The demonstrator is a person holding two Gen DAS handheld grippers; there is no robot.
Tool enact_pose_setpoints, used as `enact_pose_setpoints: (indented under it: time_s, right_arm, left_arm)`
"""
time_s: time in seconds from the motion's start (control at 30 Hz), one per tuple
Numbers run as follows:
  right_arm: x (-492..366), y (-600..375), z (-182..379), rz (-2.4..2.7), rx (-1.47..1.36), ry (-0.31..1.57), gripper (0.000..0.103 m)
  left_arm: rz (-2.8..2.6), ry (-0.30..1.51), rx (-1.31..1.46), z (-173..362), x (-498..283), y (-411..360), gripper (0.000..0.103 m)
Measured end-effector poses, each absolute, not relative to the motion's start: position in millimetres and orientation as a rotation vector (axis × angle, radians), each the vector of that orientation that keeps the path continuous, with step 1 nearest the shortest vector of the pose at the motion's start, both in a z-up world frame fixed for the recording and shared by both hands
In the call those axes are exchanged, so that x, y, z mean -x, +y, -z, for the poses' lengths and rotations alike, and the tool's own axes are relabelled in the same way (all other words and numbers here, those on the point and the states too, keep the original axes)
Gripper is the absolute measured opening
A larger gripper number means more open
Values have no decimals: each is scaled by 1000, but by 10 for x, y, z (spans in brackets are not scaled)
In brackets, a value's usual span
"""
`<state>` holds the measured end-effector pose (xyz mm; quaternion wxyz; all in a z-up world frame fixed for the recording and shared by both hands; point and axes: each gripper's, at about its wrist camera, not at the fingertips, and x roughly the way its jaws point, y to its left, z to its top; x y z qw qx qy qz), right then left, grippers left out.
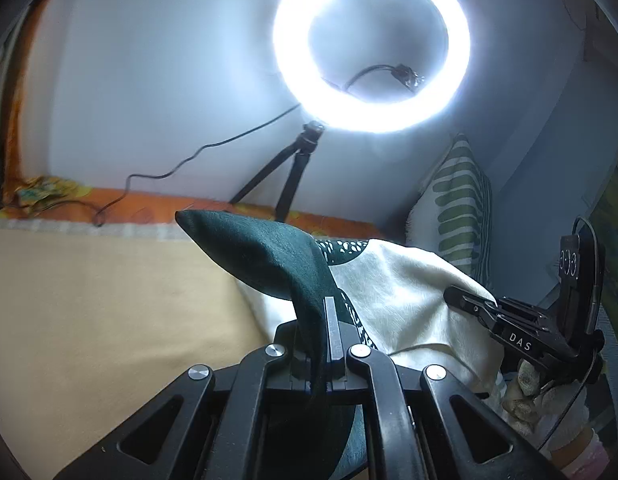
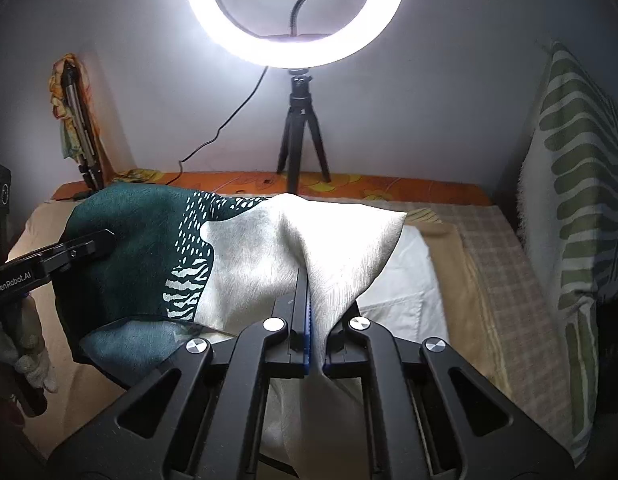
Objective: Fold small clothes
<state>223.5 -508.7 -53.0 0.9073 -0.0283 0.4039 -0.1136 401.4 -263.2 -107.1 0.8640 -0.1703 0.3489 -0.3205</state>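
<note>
A small cloth, dark green (image 1: 265,256) on one side and cream (image 1: 405,296) on the other with a white-speckled band between, hangs lifted over the bed. My left gripper (image 1: 324,308) is shut on the green part, which pokes up past its fingers. In the same view my right gripper (image 1: 453,294) pinches the cream edge at the right. In the right wrist view my right gripper (image 2: 307,280) is shut on a cream fold (image 2: 261,248). The left gripper (image 2: 107,238) comes in from the left onto the green part (image 2: 129,224), held by a gloved hand (image 2: 33,360).
A lit ring light (image 2: 295,46) on a small black tripod (image 2: 303,136) stands at the far edge of the bed, its cable trailing left. A green-striped pillow (image 2: 577,184) leans at the right. A white folded cloth (image 2: 405,280) lies on the beige sheet (image 1: 89,300).
</note>
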Motion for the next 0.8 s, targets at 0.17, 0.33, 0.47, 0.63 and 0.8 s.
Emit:
enact_pose_setpoints:
  time_s: [0.17, 0.33, 0.47, 0.63, 0.8]
  right_arm:
    - [-2392, -5503, 490, 289, 85, 797, 5]
    - [-2513, -5904, 617, 319, 20, 777, 5]
    - [-2574, -6076, 828, 316, -27, 792, 5]
    - [-2614, -6119, 1095, 330, -26, 856, 6]
    - [-2511, -6182, 1011, 406, -27, 853, 59]
  left_arm:
    - [682, 703, 330, 1078, -4258, -3095, 0]
    - [664, 730, 315, 1229, -4486, -3363, 0]
    - [638, 771, 300, 1409, -4604, -3479, 0]
    - [603, 820, 244, 1534, -4577, -3542, 19]
    - [573, 793, 160, 1398, -4414, -3508, 62]
